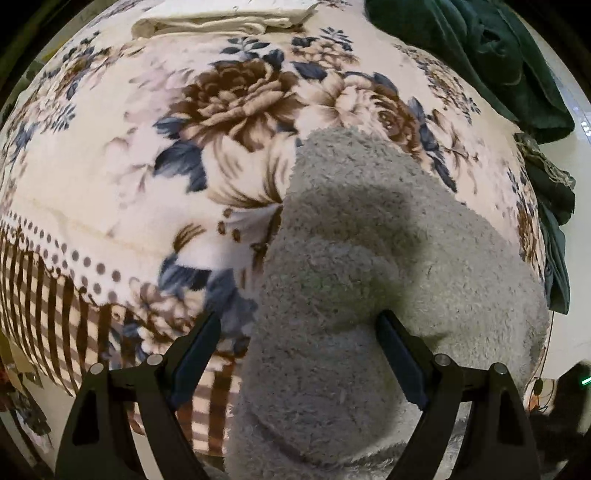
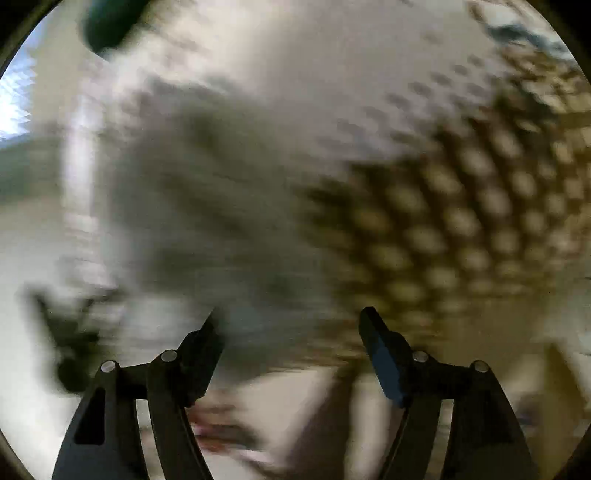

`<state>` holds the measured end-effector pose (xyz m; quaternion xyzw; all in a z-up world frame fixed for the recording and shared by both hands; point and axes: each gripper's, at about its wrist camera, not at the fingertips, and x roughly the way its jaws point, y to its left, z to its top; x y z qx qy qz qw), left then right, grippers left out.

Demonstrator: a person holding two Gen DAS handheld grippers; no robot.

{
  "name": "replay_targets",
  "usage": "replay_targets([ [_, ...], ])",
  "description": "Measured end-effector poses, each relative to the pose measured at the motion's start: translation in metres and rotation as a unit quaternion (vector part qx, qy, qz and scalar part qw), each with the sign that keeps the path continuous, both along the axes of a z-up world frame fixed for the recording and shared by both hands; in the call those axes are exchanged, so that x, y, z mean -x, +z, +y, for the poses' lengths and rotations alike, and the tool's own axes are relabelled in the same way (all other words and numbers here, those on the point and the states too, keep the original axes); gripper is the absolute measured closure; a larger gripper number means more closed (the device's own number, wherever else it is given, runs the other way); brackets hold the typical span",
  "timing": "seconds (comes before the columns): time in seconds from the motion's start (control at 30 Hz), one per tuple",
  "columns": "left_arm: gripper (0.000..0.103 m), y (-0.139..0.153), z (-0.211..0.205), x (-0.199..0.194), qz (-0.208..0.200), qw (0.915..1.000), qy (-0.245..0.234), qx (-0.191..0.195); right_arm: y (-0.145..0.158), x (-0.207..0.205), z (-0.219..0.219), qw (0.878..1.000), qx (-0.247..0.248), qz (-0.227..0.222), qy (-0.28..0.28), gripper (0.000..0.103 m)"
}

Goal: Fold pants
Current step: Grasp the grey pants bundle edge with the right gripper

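Grey fleece pants are being shown lying lengthwise on a floral blanket, running away from the released left hand-held gripper. The right hand-held gripper, also released, is being seen only against blur.

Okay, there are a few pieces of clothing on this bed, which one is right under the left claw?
The fuzzy grey fleece garment, reaching between the open left claw; the dark green and folded cream ones lie at the far edge.

Floral blanket, cream cloth, green garment
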<state>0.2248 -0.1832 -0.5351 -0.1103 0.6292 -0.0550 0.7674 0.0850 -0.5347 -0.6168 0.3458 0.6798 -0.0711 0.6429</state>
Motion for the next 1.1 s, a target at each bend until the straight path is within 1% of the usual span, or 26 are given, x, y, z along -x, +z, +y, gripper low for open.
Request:
replay_targets([
  [0.03,0.017,0.002,0.002,0.0,0.004,1.0,0.002,0.006,-0.009,0.004,0.0,1.0,0.016,0.02,0.005,0.029],
  [0.07,0.017,0.004,0.003,0.0,0.007,0.9999,0.001,0.011,-0.01,0.006,0.0,1.0,0.002,0.02,0.003,0.029],
  [0.13,0.017,0.017,0.004,0.003,0.002,0.9999,0.001,0.013,0.005,0.01,-0.004,0.999,-0.039,-0.016,-0.011,0.029],
  [0.17,0.017,0.027,0.003,0.003,-0.009,0.9998,-0.005,0.017,0.017,0.009,-0.006,0.998,-0.045,-0.035,-0.015,0.028],
  [0.27,0.017,0.052,-0.01,-0.005,-0.034,0.9987,-0.031,0.021,0.06,0.004,-0.019,0.994,-0.035,-0.101,-0.027,0.028],
  [0.33,0.017,0.063,-0.025,-0.015,-0.046,0.9973,-0.055,0.016,0.07,-0.013,-0.024,0.99,-0.042,-0.129,-0.027,0.028],
  [0.37,0.017,0.065,-0.031,-0.02,-0.05,0.9967,-0.064,0.011,0.07,-0.028,-0.026,0.988,-0.049,-0.142,-0.022,0.028],
  [0.47,0.017,0.068,-0.048,-0.032,-0.058,0.9946,-0.087,-0.001,0.055,-0.072,-0.025,0.986,-0.076,-0.149,-0.003,0.028],
  [0.5,0.017,0.067,-0.049,-0.035,-0.06,0.9942,-0.089,-0.001,0.047,-0.085,-0.019,0.986,-0.09,-0.143,0.01,0.032],
  [0.53,0.017,0.066,-0.048,-0.037,-0.059,0.9944,-0.088,-0.004,0.041,-0.099,-0.013,0.985,-0.098,-0.139,0.028,0.041],
  [0.57,0.017,0.065,-0.046,-0.038,-0.057,0.9948,-0.085,-0.003,0.041,-0.103,-0.007,0.985,-0.09,-0.139,0.041,0.07],
  [0.6,0.017,0.063,-0.042,-0.038,-0.054,0.9954,-0.079,0.0,0.045,-0.113,0.006,0.986,-0.076,-0.139,0.056,0.072],
  [0.63,0.017,0.062,-0.037,-0.036,-0.051,0.996,-0.073,0.002,0.054,-0.118,0.012,0.985,-0.052,-0.148,0.068,0.074],
  [0.67,0.017,0.06,-0.03,-0.034,-0.046,0.9968,-0.065,0.002,0.058,-0.116,0.013,0.984,-0.042,-0.157,0.075,0.078],
  [0.7,0.017,0.059,-0.024,-0.031,-0.043,0.9975,-0.056,0.004,0.069,-0.12,0.015,0.982,-0.029,-0.173,0.075,0.078],
  [0.77,0.017,0.056,-0.008,-0.022,-0.036,0.9987,-0.035,0.009,0.084,-0.128,0.011,0.977,-0.003,-0.203,0.059,0.079],
  [0.8,0.017,0.054,-0.001,-0.017,-0.034,0.9991,-0.026,0.008,0.088,-0.13,0.006,0.976,0.017,-0.211,0.054,0.079],
  [0.83,0.017,0.052,0.005,-0.013,-0.032,0.9993,-0.017,0.007,0.09,-0.133,0.003,0.975,0.045,-0.209,0.053,0.079],
  [0.87,0.017,0.049,0.013,-0.008,-0.03,0.9995,-0.007,0.009,0.083,-0.139,0.003,0.978,0.061,-0.193,0.058,0.079],
  [0.9,0.017,0.045,0.018,-0.004,-0.027,0.9996,0.001,0.011,0.07,-0.146,0.004,0.983,0.058,-0.164,0.066,0.077],
  [0.93,0.017,0.038,0.024,0.0,-0.017,0.9997,0.01,0.012,0.054,-0.151,0.003,0.988,0.036,-0.132,0.067,0.074],
  [0.97,0.017,0.033,0.028,0.004,-0.008,0.9997,0.015,0.016,0.044,-0.151,0.001,0.992,0.016,-0.114,0.06,0.073],
  [1.0,0.017,0.028,0.033,0.007,0.002,0.9995,0.021,0.025,0.043,-0.147,-0.001,0.993,-0.002,-0.109,0.05,0.067],
  [1.03,0.017,0.025,0.036,0.01,0.008,0.9992,0.025,0.031,0.044,-0.144,-0.002,0.993,-0.008,-0.11,0.047,0.062],
  [1.07,0.017,0.024,0.038,0.011,0.01,0.999,0.026,0.034,0.05,-0.137,-0.003,0.993,-0.009,-0.113,0.044,0.048],
  [1.1,0.017,0.025,0.039,0.012,0.01,0.999,0.024,0.036,0.058,-0.127,-0.004,0.992,-0.007,-0.119,0.036,0.041],
])
